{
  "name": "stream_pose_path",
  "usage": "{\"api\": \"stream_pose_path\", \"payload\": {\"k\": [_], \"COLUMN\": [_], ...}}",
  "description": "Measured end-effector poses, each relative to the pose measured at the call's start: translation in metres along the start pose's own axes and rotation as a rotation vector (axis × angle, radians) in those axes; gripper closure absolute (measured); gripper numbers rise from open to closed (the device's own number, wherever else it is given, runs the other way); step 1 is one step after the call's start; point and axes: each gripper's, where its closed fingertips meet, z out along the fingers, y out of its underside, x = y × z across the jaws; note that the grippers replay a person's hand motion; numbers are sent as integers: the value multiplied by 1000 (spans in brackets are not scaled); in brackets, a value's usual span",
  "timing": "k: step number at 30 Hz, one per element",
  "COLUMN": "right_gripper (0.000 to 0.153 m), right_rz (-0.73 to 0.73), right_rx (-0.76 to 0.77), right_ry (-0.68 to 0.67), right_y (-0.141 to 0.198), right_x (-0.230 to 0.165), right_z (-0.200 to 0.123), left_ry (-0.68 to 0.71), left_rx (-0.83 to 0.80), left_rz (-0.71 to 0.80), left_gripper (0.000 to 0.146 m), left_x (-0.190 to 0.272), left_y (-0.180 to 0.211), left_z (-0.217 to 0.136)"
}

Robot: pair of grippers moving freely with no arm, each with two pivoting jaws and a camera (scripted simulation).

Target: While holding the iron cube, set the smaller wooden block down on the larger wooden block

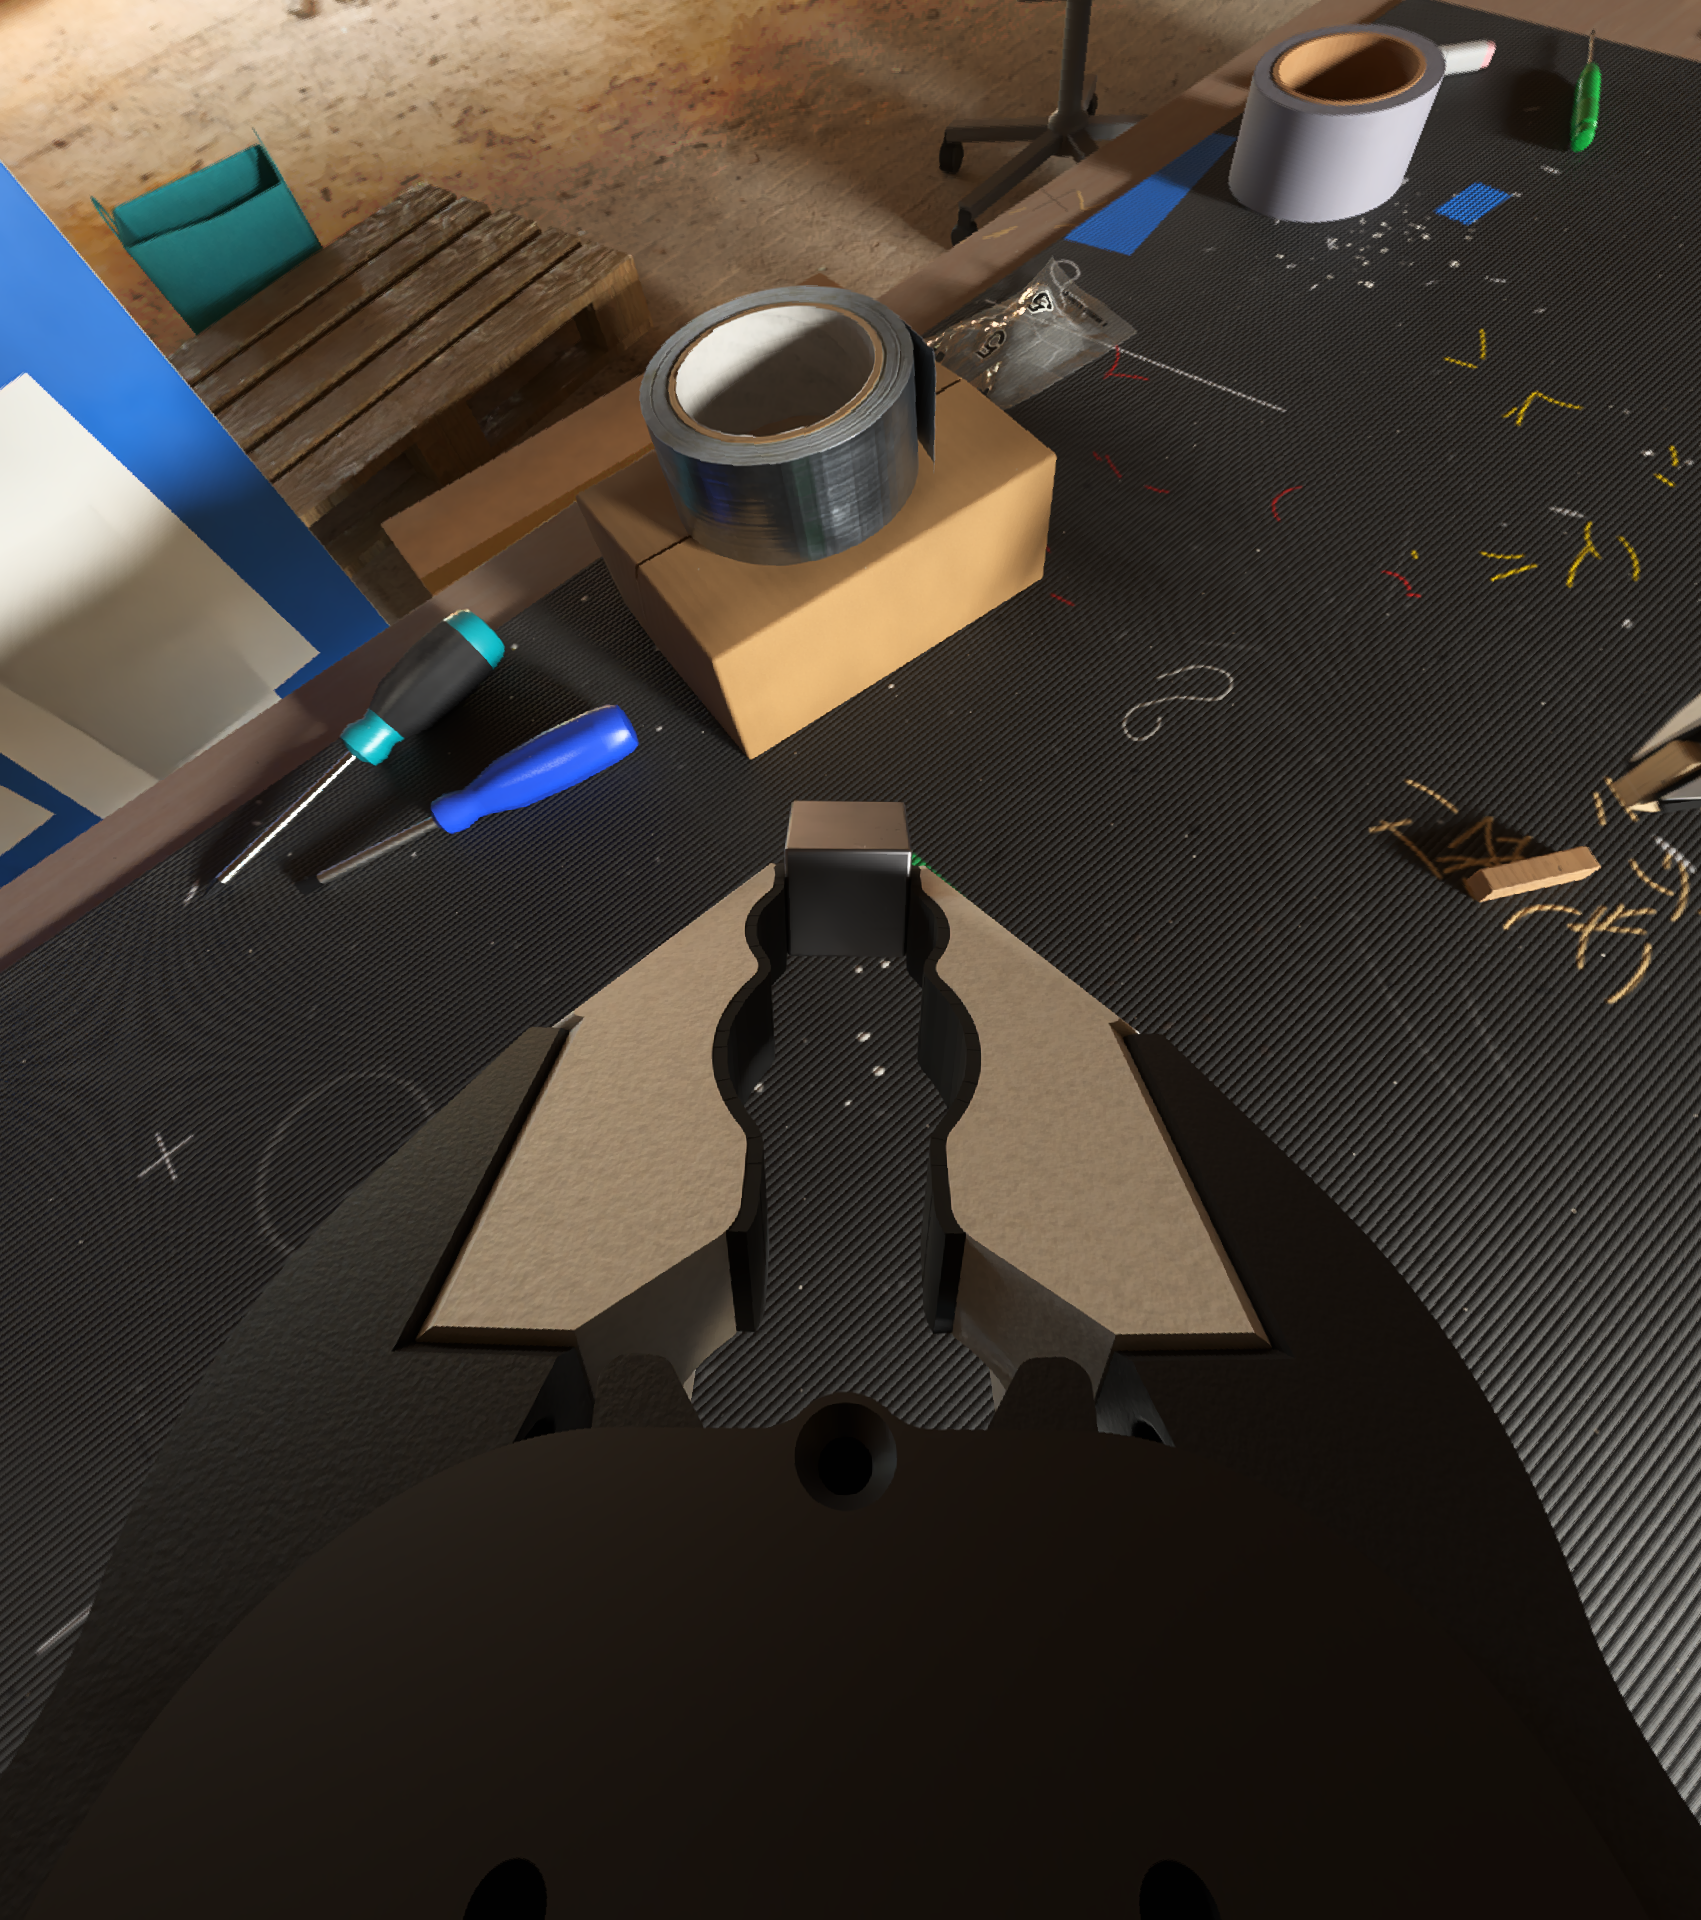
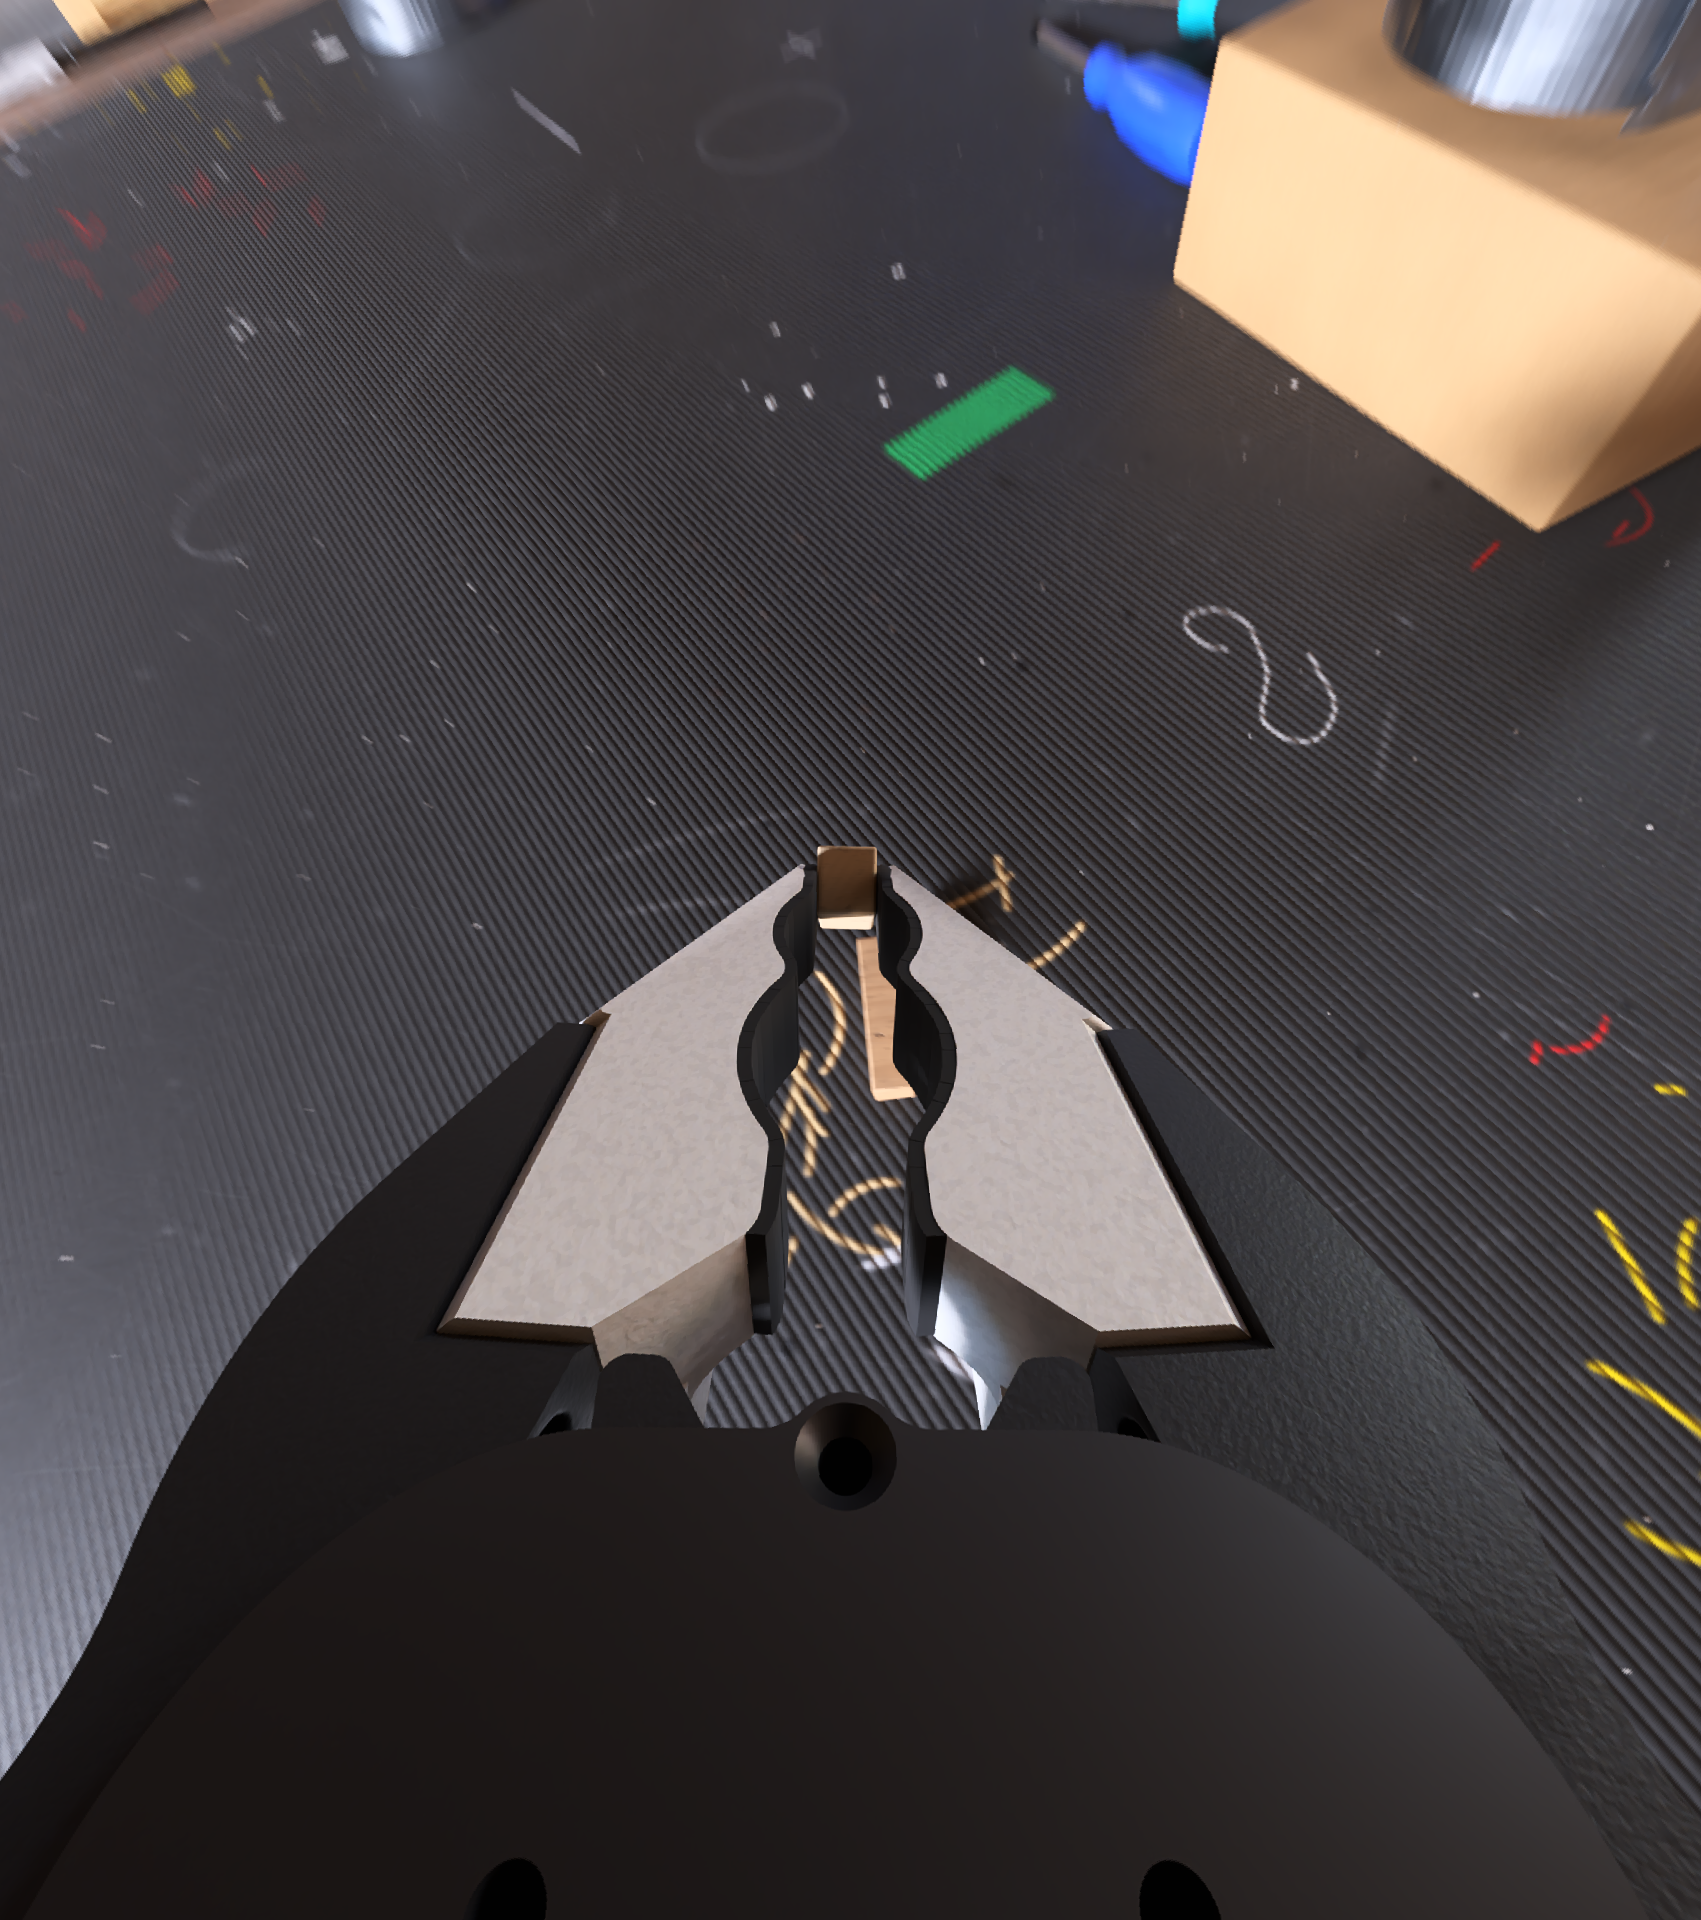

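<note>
Left tool [image 1: 847, 883] is clamping the iron cube [image 1: 847, 878]; right tool [image 2: 847, 888] is gripping the smaller wooden block [image 2: 846, 885] above the larger wooden block [image 2: 882, 1029] — next, probably lowering onto it.

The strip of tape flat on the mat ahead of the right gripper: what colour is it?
Green tape strip, clearest in the right wrist view.

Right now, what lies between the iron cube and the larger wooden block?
Left wrist view: from iron cube to larger wooden block only dark mat, with tan shavings near the block.
</note>
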Motion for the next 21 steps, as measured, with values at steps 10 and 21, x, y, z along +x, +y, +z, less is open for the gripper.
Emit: {"api": "stream_pose_path", "payload": {"k": [10,21], "right_gripper": [142,100], "right_rz": [-255,-255], "right_rx": [-270,-377], "right_ry": [159,70], "right_y": [39,50], "right_x": [21,-1], "right_z": [28,17], "left_ry": [55,51], "left_rx": [44,-23], "left_rz": [-55,-6], "left_gripper": [124,124], "left_x": [-3,-2], "left_y": [5,19], "left_z": [-2,1]}}
